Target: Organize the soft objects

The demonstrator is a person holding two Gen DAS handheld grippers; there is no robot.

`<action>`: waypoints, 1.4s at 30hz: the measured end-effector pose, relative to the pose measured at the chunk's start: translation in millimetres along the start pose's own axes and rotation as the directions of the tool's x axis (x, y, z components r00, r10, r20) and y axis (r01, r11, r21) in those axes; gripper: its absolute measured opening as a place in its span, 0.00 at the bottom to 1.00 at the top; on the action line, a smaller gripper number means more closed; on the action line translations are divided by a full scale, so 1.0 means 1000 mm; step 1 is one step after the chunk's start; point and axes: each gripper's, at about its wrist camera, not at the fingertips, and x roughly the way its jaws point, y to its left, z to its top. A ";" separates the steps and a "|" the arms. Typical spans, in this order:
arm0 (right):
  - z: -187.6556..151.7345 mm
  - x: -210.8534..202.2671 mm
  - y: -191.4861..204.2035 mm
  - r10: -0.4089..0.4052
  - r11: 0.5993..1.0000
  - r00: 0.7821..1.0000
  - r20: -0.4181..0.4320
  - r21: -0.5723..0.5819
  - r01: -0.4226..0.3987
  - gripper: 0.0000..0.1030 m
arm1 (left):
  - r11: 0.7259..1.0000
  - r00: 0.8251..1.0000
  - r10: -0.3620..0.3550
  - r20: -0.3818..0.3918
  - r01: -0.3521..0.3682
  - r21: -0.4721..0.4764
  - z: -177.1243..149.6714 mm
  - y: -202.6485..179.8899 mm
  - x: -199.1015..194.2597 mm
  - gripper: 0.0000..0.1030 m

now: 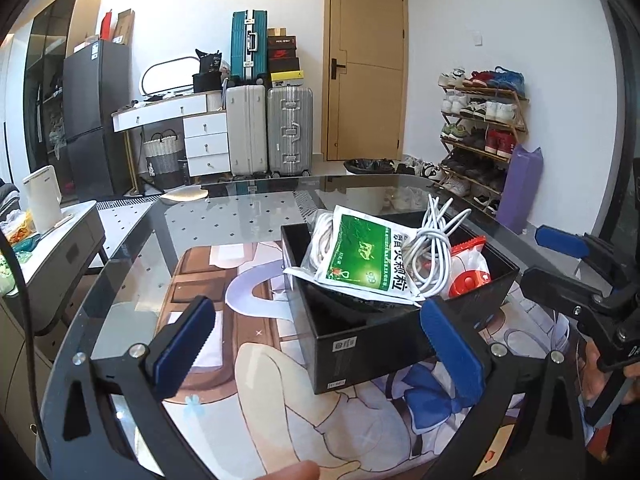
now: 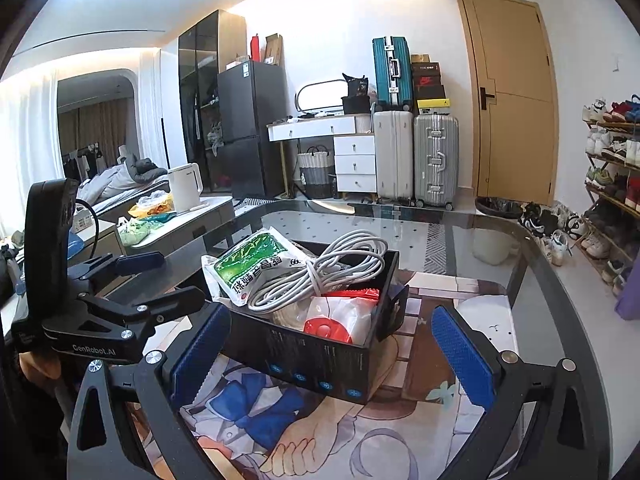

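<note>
A black open box (image 1: 348,336) (image 2: 312,354) stands on a printed mat (image 1: 256,380) on the glass table (image 1: 240,216). In it lie a green-and-white pouch (image 1: 364,256) (image 2: 248,264), a coiled white cable (image 1: 434,248) (image 2: 320,276), a red-and-white pouch (image 1: 470,276) (image 2: 336,320) and a white rope (image 1: 320,228). My left gripper (image 1: 318,344) (image 2: 168,278) is open at the box's near left corner, with nothing between its pads. My right gripper (image 2: 330,356) (image 1: 548,266) is open too, facing the box's long side, and holds nothing.
A white kettle (image 1: 42,198) (image 2: 184,186) stands on a low cabinet left of the table. Suitcases (image 1: 266,132), a door (image 1: 366,64) and a shoe rack (image 1: 480,136) line the far wall. A fingertip (image 1: 292,472) shows at the bottom edge.
</note>
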 end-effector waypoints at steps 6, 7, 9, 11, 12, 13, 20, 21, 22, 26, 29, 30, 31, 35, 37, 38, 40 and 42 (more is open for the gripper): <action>-0.001 -0.003 -0.001 -0.003 1.000 1.000 0.010 0.002 0.003 0.99 | 1.000 1.000 -0.002 0.021 0.002 -0.018 0.000 0.002 -0.004 1.00; -0.002 -0.003 -0.001 -0.003 1.000 1.000 0.014 0.001 0.003 0.99 | 1.000 1.000 -0.003 0.018 0.003 -0.020 0.000 0.003 -0.003 1.00; -0.002 -0.006 0.000 -0.004 1.000 1.000 0.029 -0.004 0.004 0.99 | 1.000 1.000 -0.002 0.015 0.003 -0.030 0.000 0.006 -0.003 1.00; -0.003 -0.010 0.001 -0.007 1.000 0.999 0.050 -0.009 0.008 0.99 | 0.999 1.000 -0.007 0.012 0.007 -0.045 -0.001 0.010 -0.003 1.00; -0.002 -0.011 0.001 -0.011 1.000 0.998 0.057 -0.010 0.012 0.99 | 0.999 1.000 -0.007 0.013 0.008 -0.049 0.000 0.010 -0.003 1.00; -0.003 -0.013 0.001 -0.015 1.000 0.998 0.065 -0.010 0.015 0.99 | 0.998 1.000 -0.007 0.014 0.008 -0.054 0.000 0.011 -0.003 1.00; -0.003 -0.015 0.003 -0.018 1.000 0.997 0.078 -0.021 0.020 0.99 | 0.999 1.000 -0.005 0.015 0.006 -0.045 0.000 0.009 -0.002 1.00; -0.003 -0.014 0.003 -0.017 1.000 0.997 0.078 -0.024 0.019 0.99 | 0.999 1.000 -0.005 0.017 0.006 -0.043 0.000 0.009 -0.002 1.00; -0.003 -0.014 0.004 -0.017 0.999 0.997 0.078 -0.028 0.019 0.99 | 0.999 1.000 -0.005 0.019 0.006 -0.043 0.000 0.008 -0.003 1.00; -0.004 -0.014 0.004 -0.015 0.999 0.997 0.078 -0.029 0.017 0.99 | 0.999 1.000 -0.006 0.021 0.007 -0.042 -0.001 0.008 -0.003 1.00; -0.004 -0.014 0.004 -0.015 1.000 0.997 0.077 -0.025 0.017 0.99 | 0.999 1.000 -0.006 0.022 0.007 -0.042 -0.001 0.008 -0.003 1.00; -0.004 -0.014 0.004 -0.014 1.000 0.997 0.077 -0.023 0.016 0.99 | 0.999 1.000 -0.008 0.022 0.009 -0.040 0.000 0.007 -0.004 1.00; -0.004 -0.014 0.004 -0.014 1.000 0.997 0.078 -0.020 0.015 0.99 | 0.999 1.000 -0.007 0.022 0.008 -0.039 0.000 0.007 -0.004 1.00; -0.004 -0.014 0.001 -0.011 1.000 0.997 0.078 -0.009 0.012 0.99 | 0.999 1.000 -0.008 0.023 0.009 -0.040 0.000 0.007 -0.004 1.00; -0.004 -0.014 0.001 -0.010 1.000 0.997 0.077 -0.008 0.010 0.99 | 0.999 1.000 -0.008 0.021 0.009 -0.040 -0.001 0.007 -0.004 1.00; -0.004 -0.014 0.001 -0.010 1.000 0.997 0.077 -0.008 0.011 0.99 | 0.999 1.000 -0.008 0.020 0.009 -0.042 0.000 0.008 -0.004 1.00; -0.004 -0.014 0.001 -0.010 1.000 0.997 0.079 -0.008 0.011 0.99 | 0.999 1.000 -0.009 0.022 0.010 -0.042 0.000 0.007 -0.005 1.00; -0.004 -0.013 0.001 -0.011 1.000 0.997 0.078 -0.009 0.012 0.99 | 0.999 1.000 -0.007 0.023 0.007 -0.039 0.000 0.007 -0.005 1.00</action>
